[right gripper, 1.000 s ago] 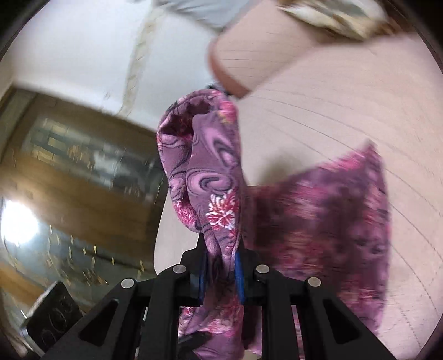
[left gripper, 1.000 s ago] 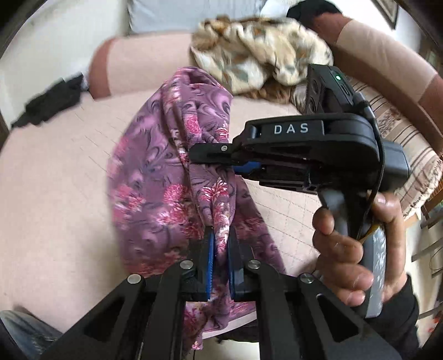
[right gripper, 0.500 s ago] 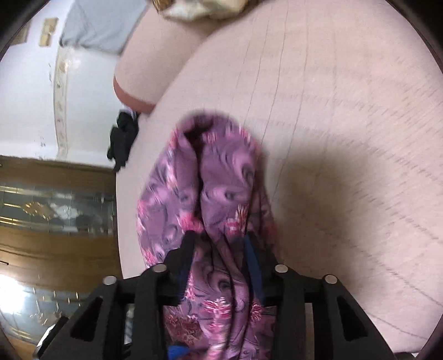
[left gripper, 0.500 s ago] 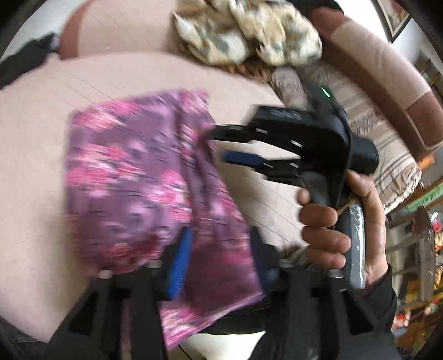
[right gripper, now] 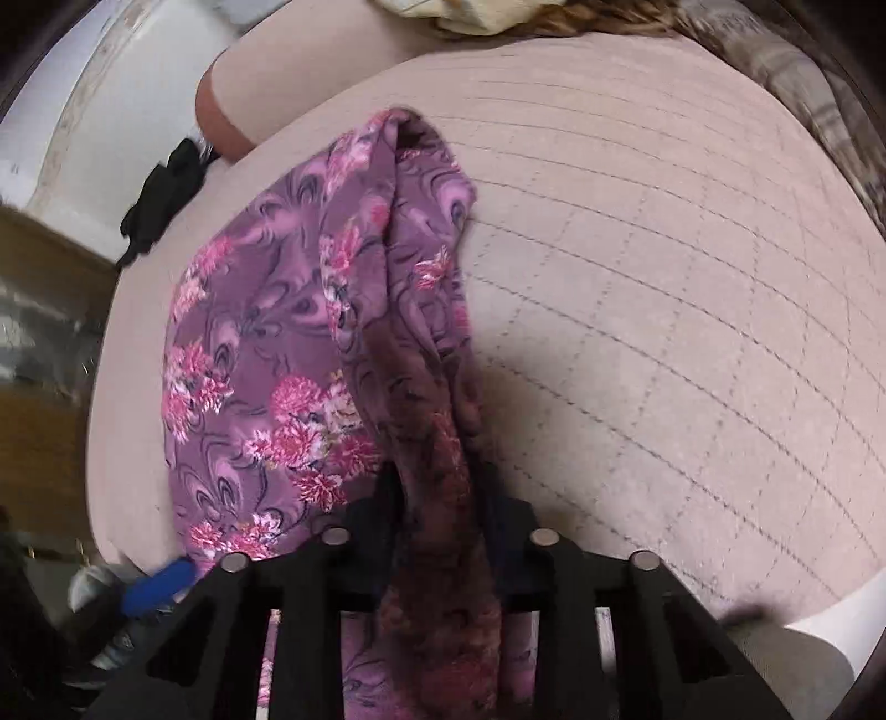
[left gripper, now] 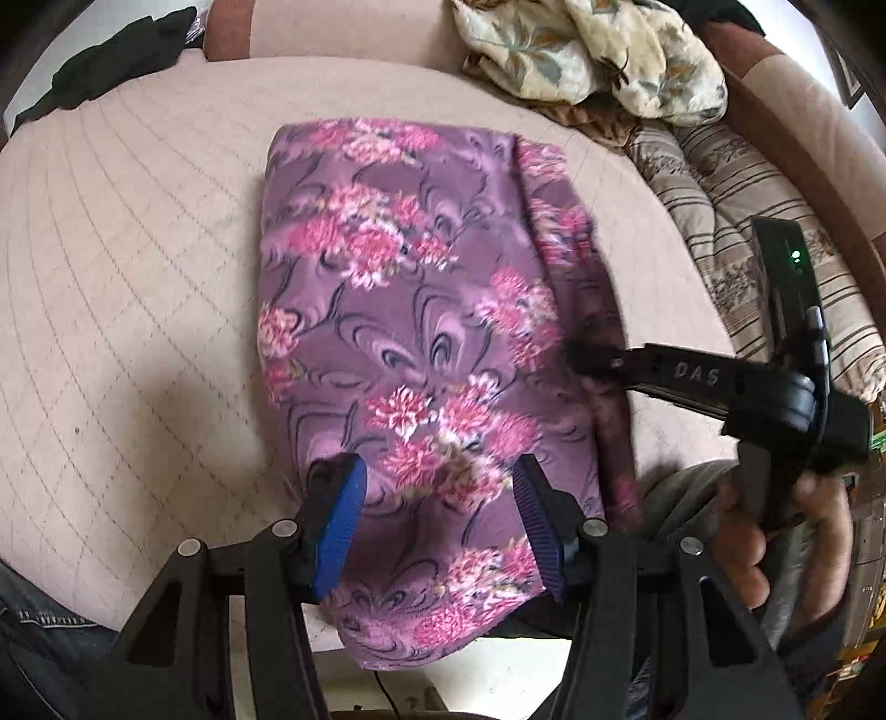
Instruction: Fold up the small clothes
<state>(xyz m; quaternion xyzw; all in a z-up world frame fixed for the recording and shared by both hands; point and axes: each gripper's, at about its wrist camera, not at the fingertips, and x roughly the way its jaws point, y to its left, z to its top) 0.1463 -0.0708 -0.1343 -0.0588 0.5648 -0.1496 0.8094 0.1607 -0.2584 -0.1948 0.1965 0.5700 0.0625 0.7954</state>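
Observation:
A purple cloth with pink flowers (left gripper: 404, 310) lies flat on the pink quilted cushion (left gripper: 122, 288), its near end hanging over the front edge. My left gripper (left gripper: 437, 515) is open above the cloth's near end, blue pads spread wide, holding nothing. My right gripper (left gripper: 581, 354) reaches in from the right at the cloth's right edge. In the right wrist view, my right gripper (right gripper: 437, 498) has its fingers close on a raised fold of the cloth (right gripper: 426, 343); the cloth hides the pads.
A cream floral blanket (left gripper: 587, 50) and a striped blanket (left gripper: 742, 210) lie at the back right of the sofa. A black garment (left gripper: 105, 61) sits at the back left. My knees are below the cushion's front edge.
The cloth was held up by both grippers; it now lies spread on the cushion. My left gripper opened and let go. My right gripper came down with the right edge.

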